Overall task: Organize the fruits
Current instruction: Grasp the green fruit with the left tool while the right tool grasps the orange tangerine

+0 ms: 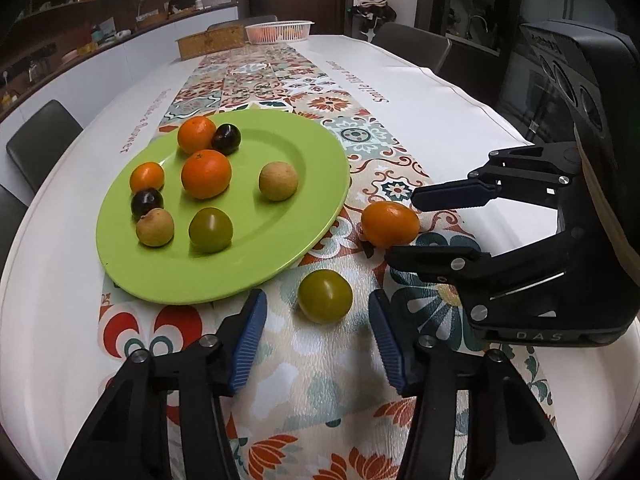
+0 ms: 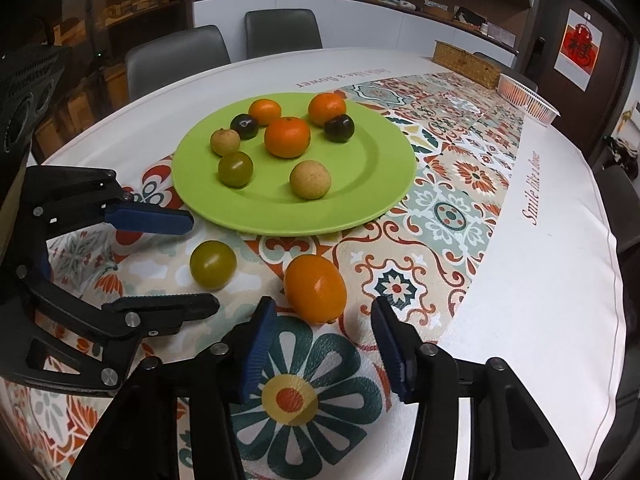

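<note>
Grippers gaping, gripping nothing: left gripper [image 1: 318, 312] straddling green tomato [image 1: 325, 296], right gripper [image 2: 324, 320] nearing orange [image 2: 315, 289].

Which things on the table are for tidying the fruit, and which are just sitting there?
For the job:
green plate with fruit on it
green fruit off the plate, between the open left gripper fingers
orange fruit off the plate, ahead of the open right gripper

Just lying about:
white basket
woven box
chairs

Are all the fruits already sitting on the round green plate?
No: a green tomato and an oval orange fruit lie on the patterned tablecloth, off the round green plate.
</note>
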